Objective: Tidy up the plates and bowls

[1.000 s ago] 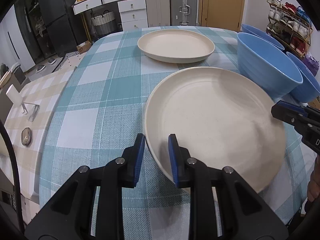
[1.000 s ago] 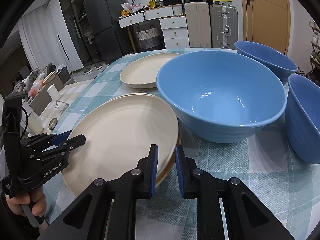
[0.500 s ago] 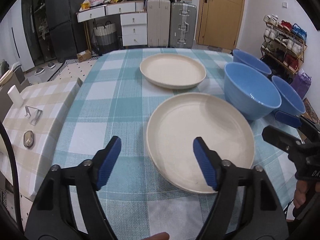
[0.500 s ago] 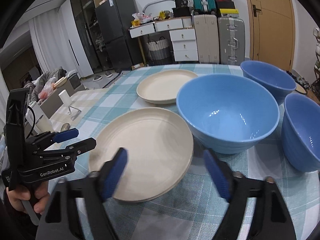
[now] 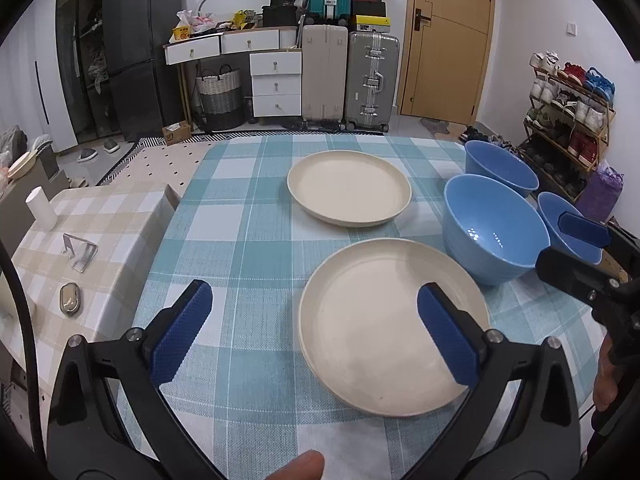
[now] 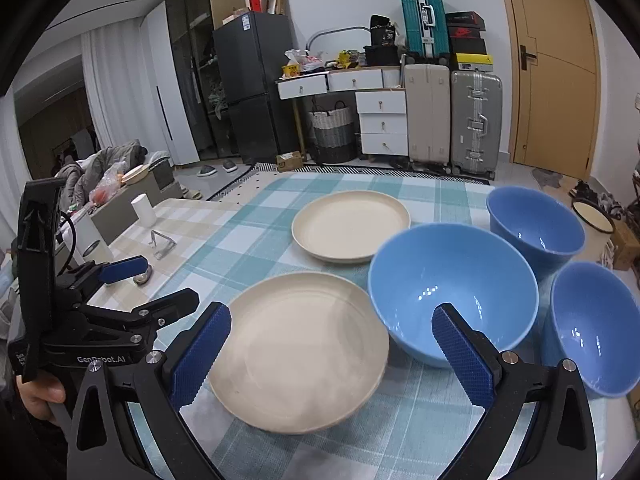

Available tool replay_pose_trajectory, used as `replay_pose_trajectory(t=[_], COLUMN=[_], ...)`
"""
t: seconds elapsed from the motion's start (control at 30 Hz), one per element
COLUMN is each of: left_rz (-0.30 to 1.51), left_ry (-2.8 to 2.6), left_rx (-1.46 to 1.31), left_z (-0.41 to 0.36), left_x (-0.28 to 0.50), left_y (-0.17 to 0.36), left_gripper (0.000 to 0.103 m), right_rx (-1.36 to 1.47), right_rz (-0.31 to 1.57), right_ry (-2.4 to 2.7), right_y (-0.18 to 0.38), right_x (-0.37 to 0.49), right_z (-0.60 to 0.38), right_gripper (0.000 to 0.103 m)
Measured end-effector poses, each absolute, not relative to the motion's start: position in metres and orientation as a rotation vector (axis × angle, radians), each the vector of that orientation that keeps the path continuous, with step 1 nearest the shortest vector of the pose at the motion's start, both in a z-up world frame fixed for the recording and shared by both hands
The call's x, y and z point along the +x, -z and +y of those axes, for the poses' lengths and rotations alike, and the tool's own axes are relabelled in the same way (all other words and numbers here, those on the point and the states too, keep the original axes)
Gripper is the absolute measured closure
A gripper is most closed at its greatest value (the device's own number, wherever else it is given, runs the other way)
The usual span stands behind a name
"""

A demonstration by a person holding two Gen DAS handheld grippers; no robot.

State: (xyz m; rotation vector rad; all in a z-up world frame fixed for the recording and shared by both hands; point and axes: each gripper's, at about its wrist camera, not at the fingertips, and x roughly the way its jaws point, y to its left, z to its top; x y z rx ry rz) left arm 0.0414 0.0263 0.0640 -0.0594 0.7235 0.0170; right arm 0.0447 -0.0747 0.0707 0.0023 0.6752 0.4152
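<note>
Both views are evenly lit by soft indoor light from overhead; only faint shadows are cast under the dishes. Small white glints are seen inside the large blue bowl (image 6: 452,292). Strong fisheye bending is shown toward the edges, where the door (image 5: 450,40) is curved, and the corners are blacked out. The near cream plate (image 6: 300,352) is slightly smeared by motion blur in the right wrist view.

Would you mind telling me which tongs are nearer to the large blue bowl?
Right. The right tongs hang open just in front of the large blue bowl, one pad overlapping it. The left tongs are open across the near plate, farther off.
</note>
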Motion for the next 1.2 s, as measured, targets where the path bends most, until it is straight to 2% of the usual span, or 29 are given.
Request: replay_pose_trajectory(t=[0.53,1.2], left_rz=[0.720,0.755], left_ry=[-0.017,-0.038], left_rx=[-0.109,-0.166], left_z=[0.037,0.070], left_x=[0.085,0.165], left_y=[-0.088,-0.083], left_gripper=[0.000,0.000], right_rx=[-0.004,0.017], right_rz=[0.658,0.770], right_ry=[-0.434,-0.463], right_y=[-0.113,-0.124], right_x=[0.098,0.194], right_z=[-0.078,-0.069], right_gripper=[0.000,0.000])
